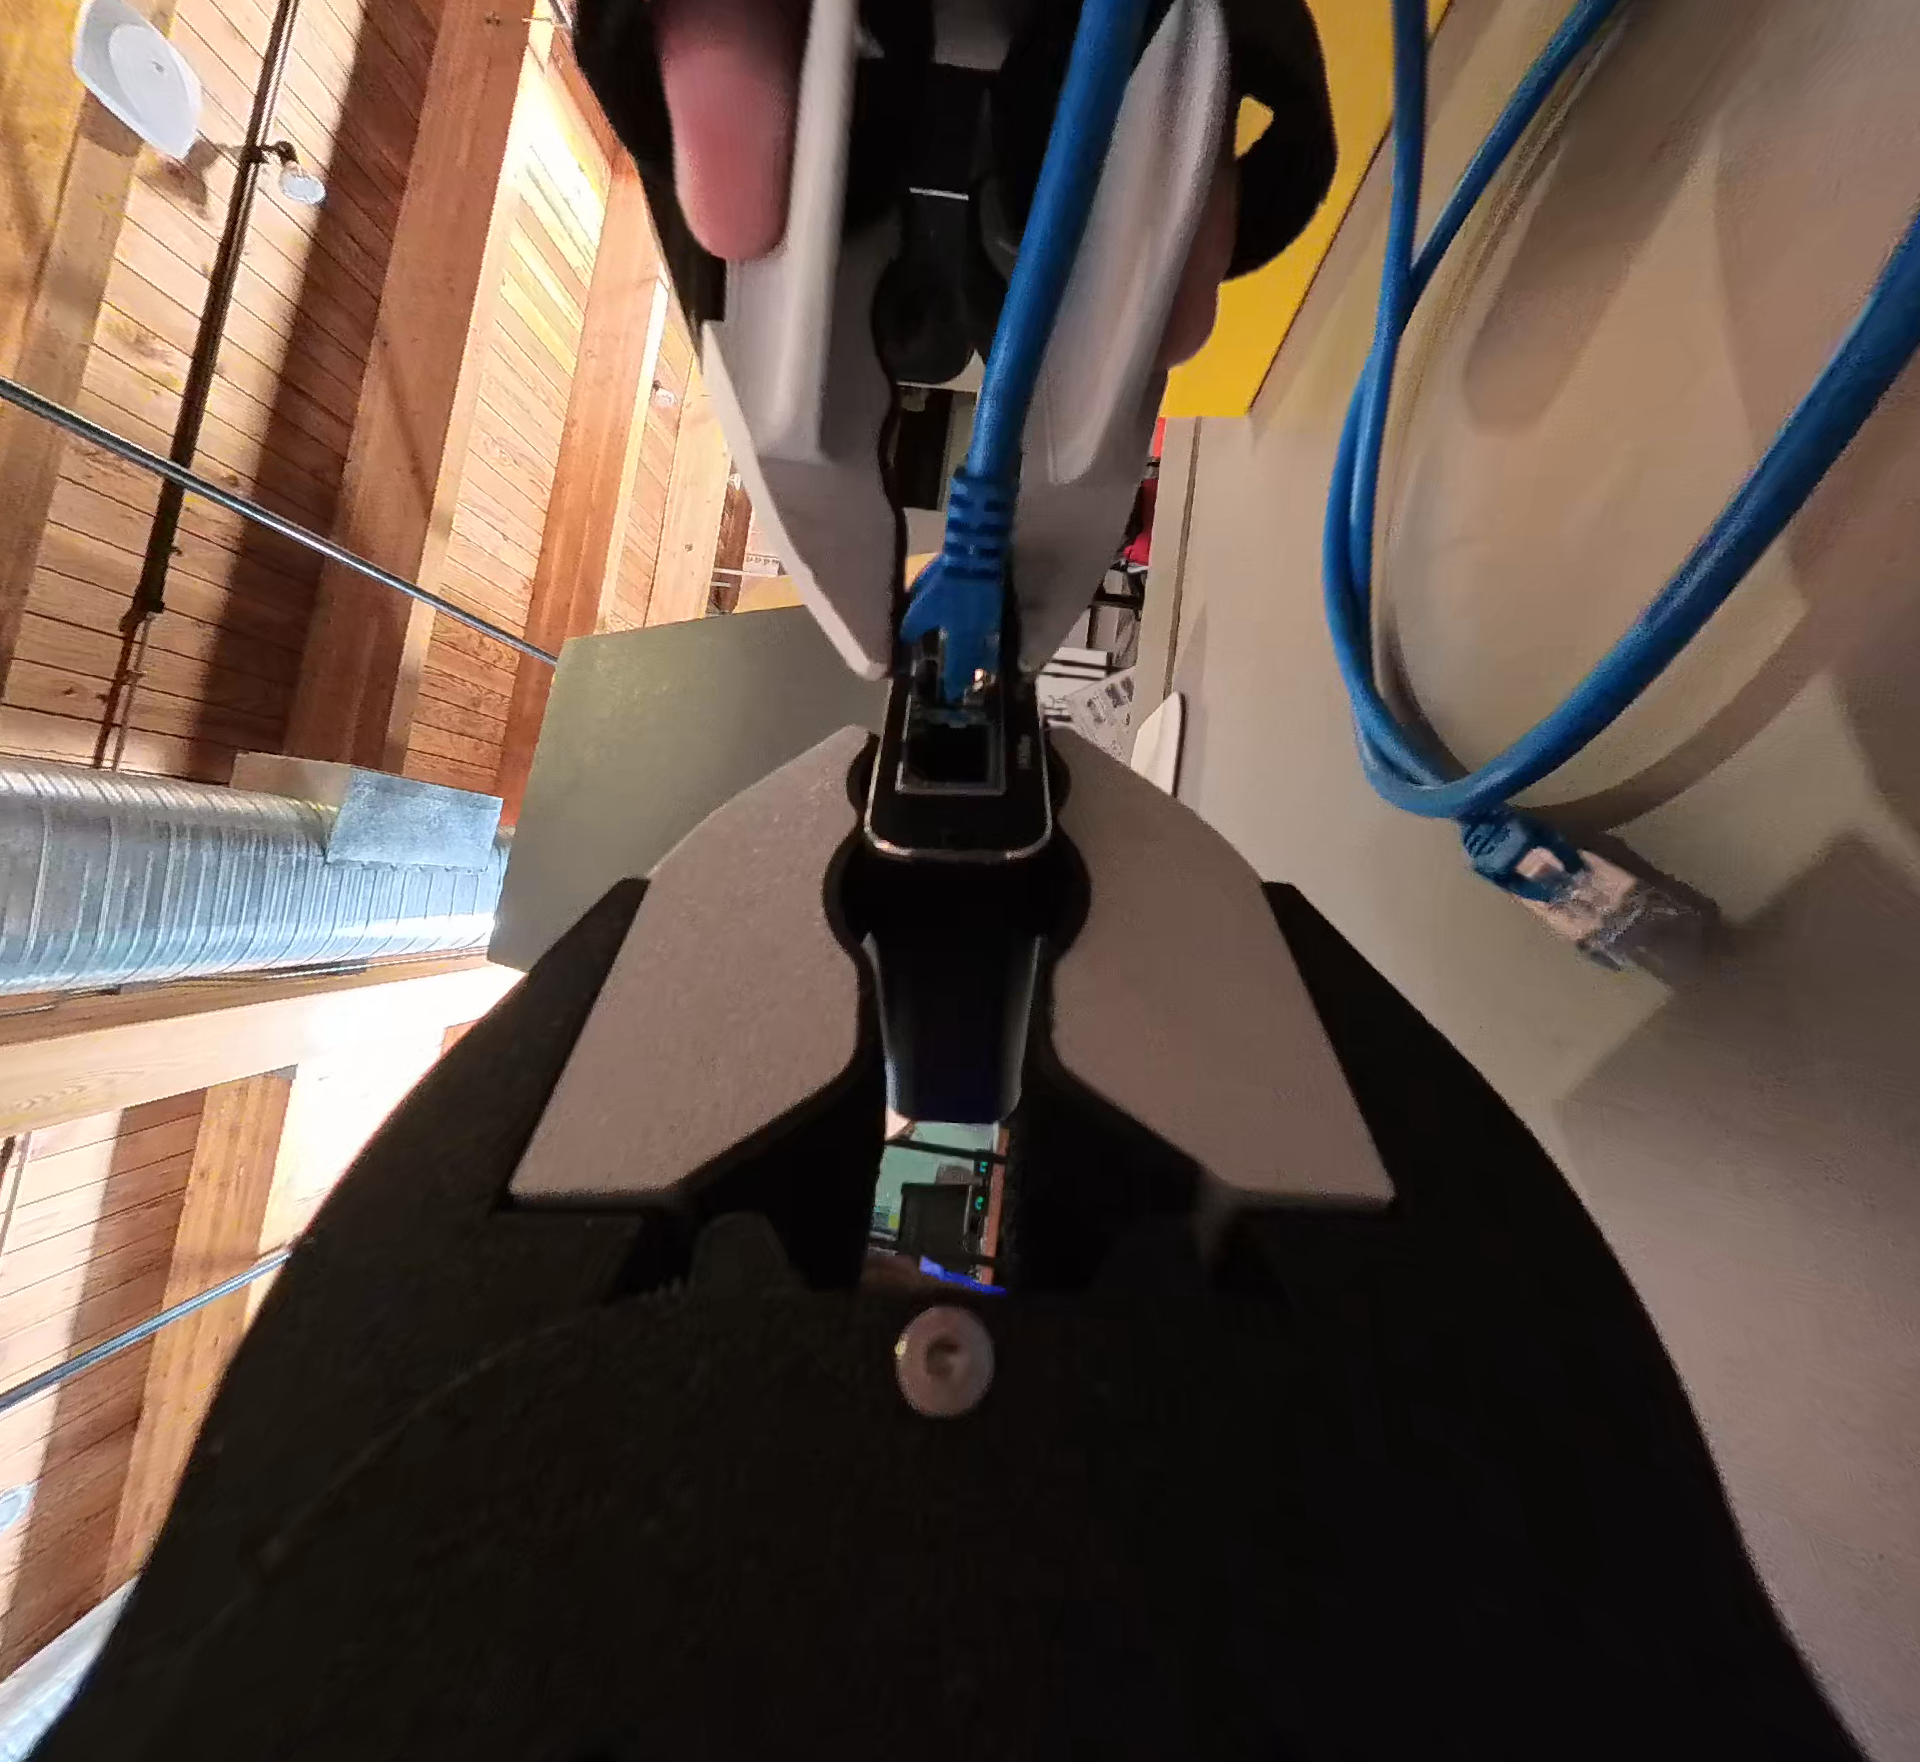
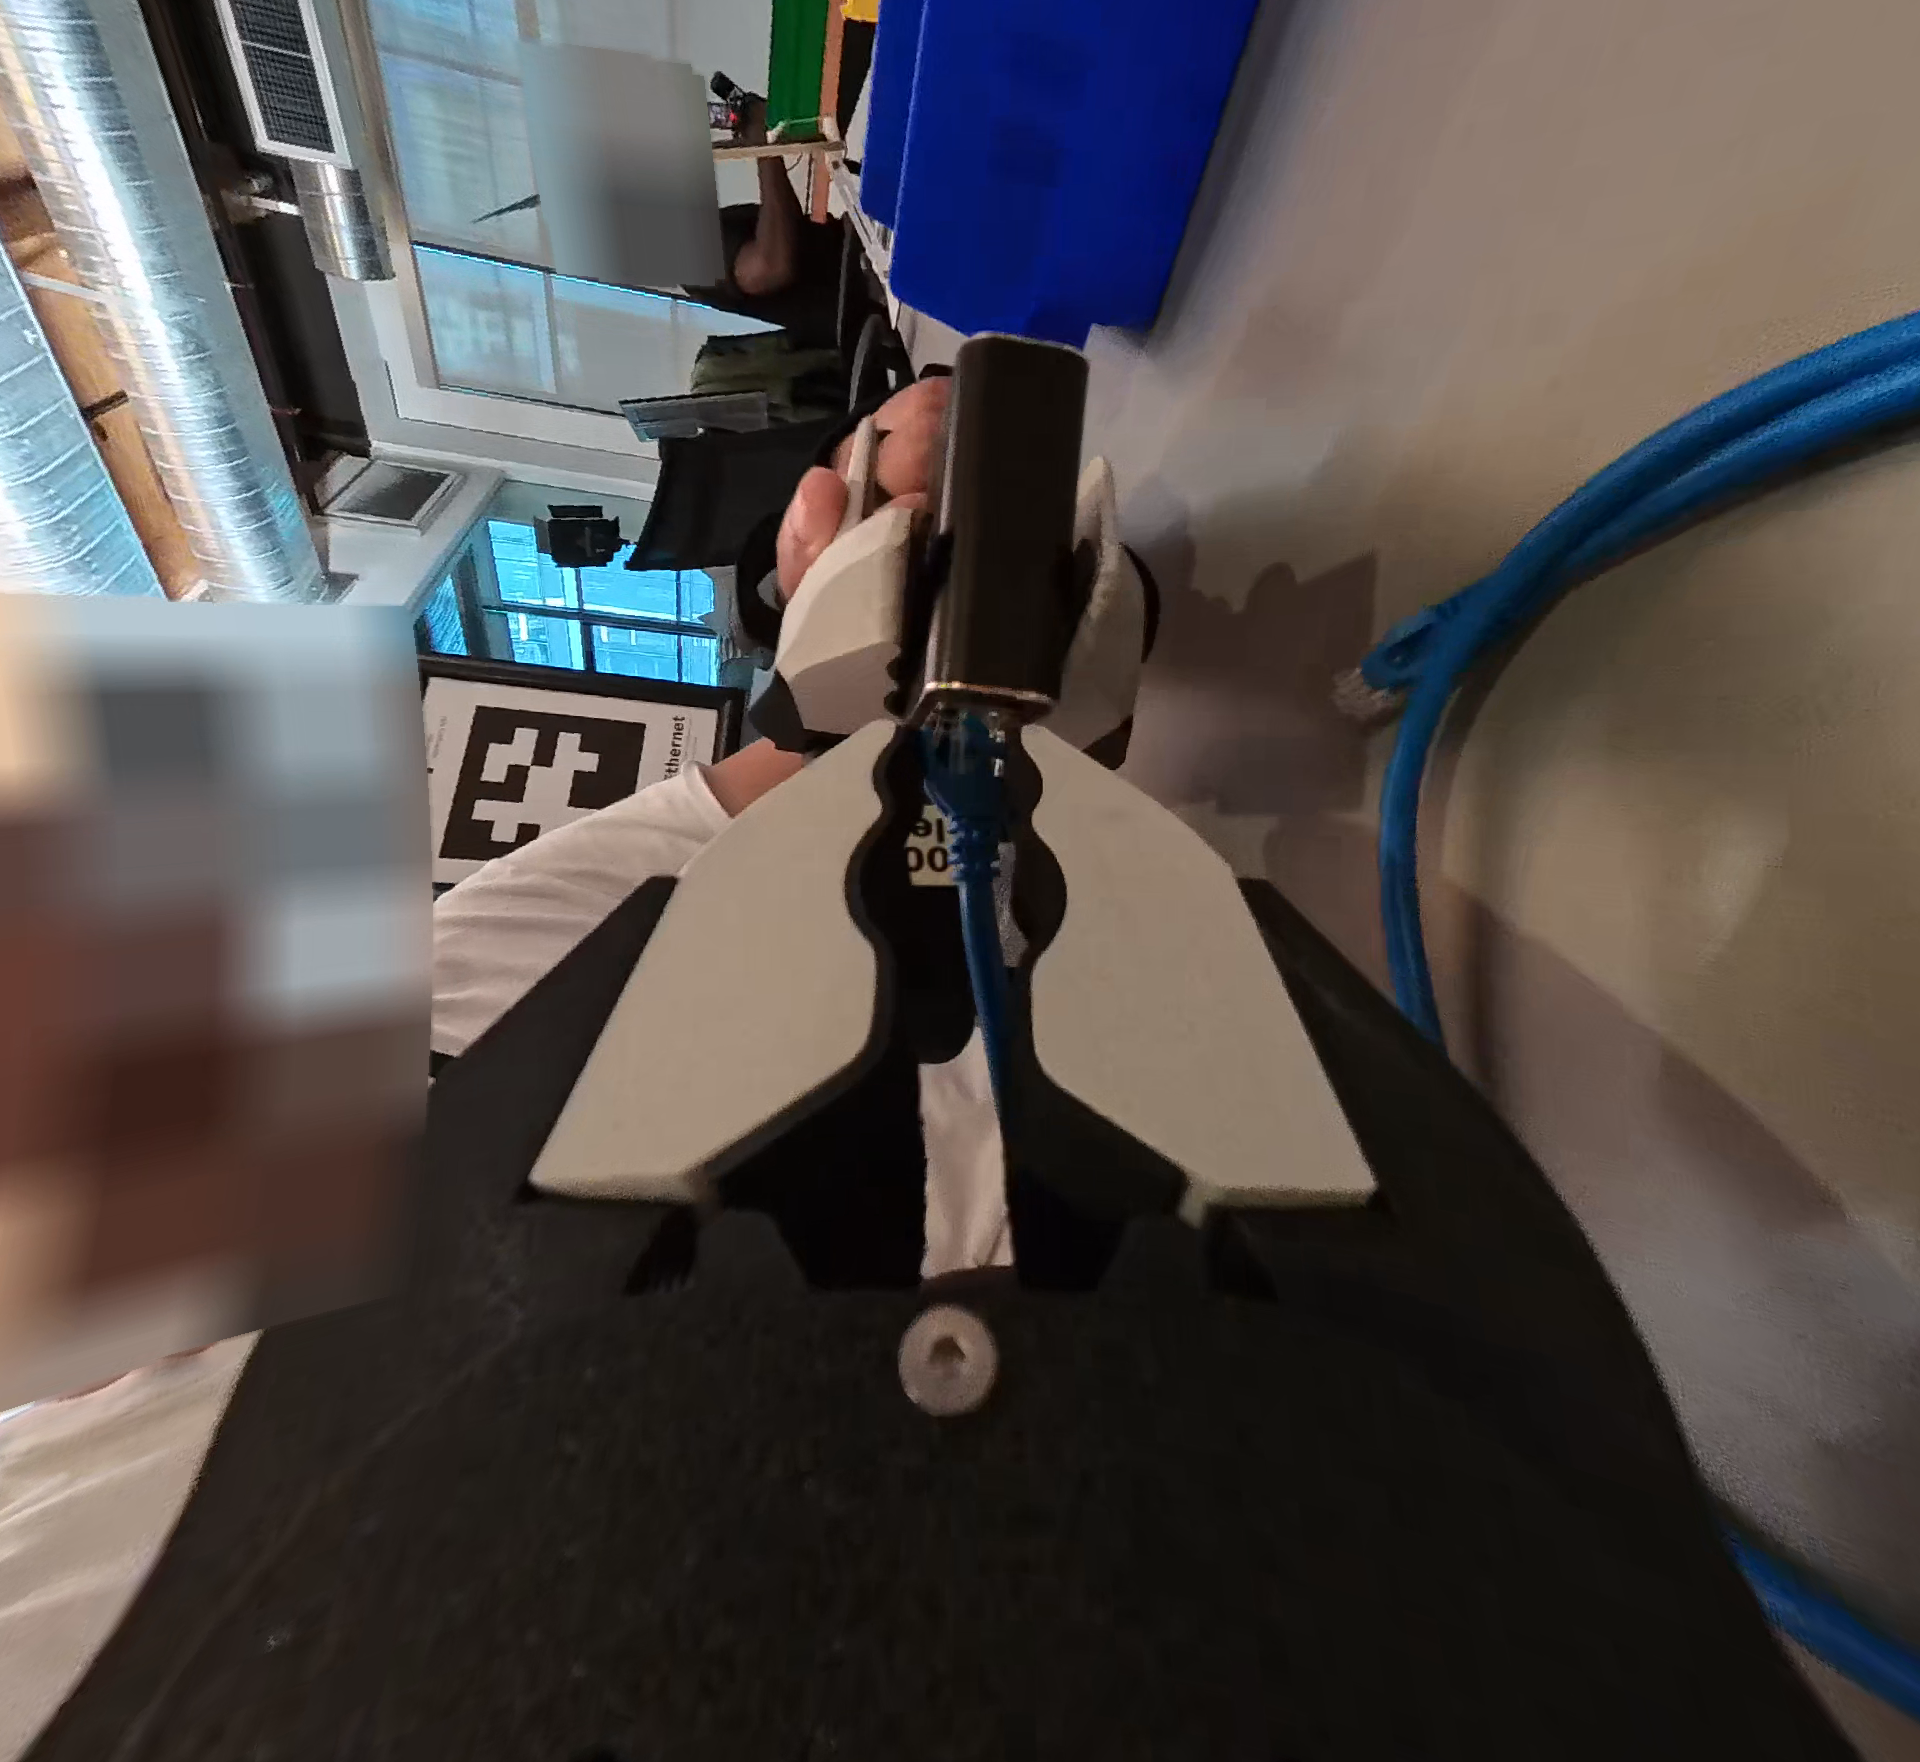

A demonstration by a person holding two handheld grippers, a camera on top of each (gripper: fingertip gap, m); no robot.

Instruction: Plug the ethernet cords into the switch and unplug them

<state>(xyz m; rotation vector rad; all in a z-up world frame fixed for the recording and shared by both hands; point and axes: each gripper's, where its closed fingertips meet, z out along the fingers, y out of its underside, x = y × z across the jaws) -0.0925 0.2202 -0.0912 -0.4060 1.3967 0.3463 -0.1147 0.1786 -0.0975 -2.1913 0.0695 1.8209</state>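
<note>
My left gripper (image 1: 956, 767) is shut on a small black switch (image 1: 956, 891) and holds it off the table. An empty port (image 1: 945, 762) faces the camera. My right gripper (image 2: 961, 741) is shut on the plug of a blue ethernet cord (image 2: 971, 808). The plug's tip sits in a port at the switch's end face (image 2: 982, 699). In the left wrist view the right gripper (image 1: 951, 658) comes in from the top with the plug (image 1: 961, 600) between its white fingers. In the right wrist view the left gripper (image 2: 977, 611) clamps the switch (image 2: 1013, 517) from behind.
A coil of blue cord (image 1: 1382, 486) lies on the beige table (image 1: 1662, 1141) to the right, with a free plug (image 1: 1527, 865), also in the right wrist view (image 2: 1371, 684). A blue bin (image 2: 1060, 71) stands farther back. A framed black-and-white marker card (image 2: 551, 777) is behind the grippers.
</note>
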